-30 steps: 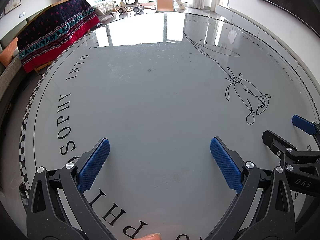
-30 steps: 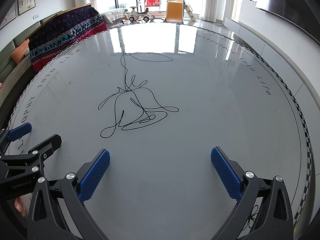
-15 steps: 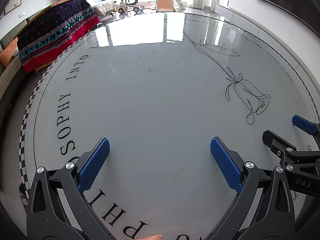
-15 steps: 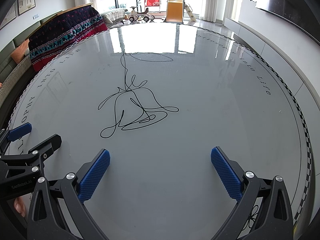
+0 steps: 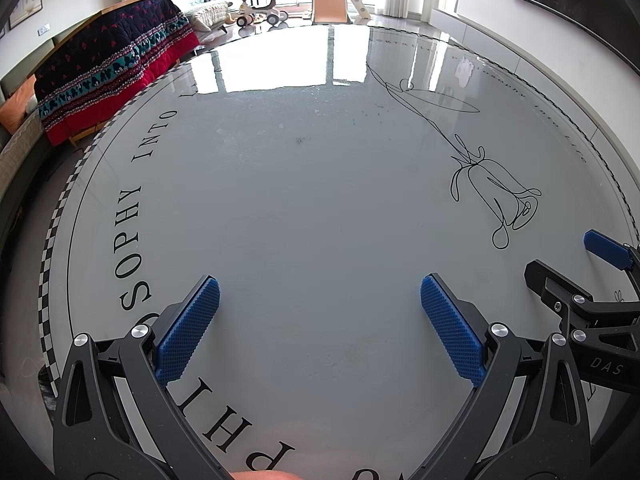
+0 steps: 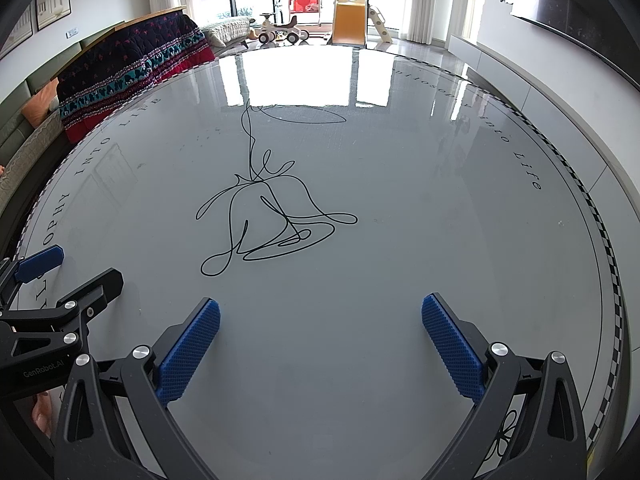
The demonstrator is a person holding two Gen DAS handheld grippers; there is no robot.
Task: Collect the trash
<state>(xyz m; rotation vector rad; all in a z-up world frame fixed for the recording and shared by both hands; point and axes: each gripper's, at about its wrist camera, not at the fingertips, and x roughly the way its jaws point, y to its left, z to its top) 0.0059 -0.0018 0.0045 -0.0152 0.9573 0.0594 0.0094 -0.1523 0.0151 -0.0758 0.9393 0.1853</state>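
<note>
Round table (image 5: 320,208) unchanged, both hand-held grippers static

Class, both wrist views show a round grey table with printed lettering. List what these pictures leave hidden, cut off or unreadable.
- Trash to collect: none visible in either view.
- Black lettering on the round grey table: left view, cut by the open left gripper.
- Far-rim lettering: right view, washed out by window glare.
- Left gripper: right view, cut by the left edge.
- Open right gripper: holds nothing.

Table (image 5: 320,208) bare ahead; other tool (image 5: 568,276) beside, w/ jaws apart.
</note>
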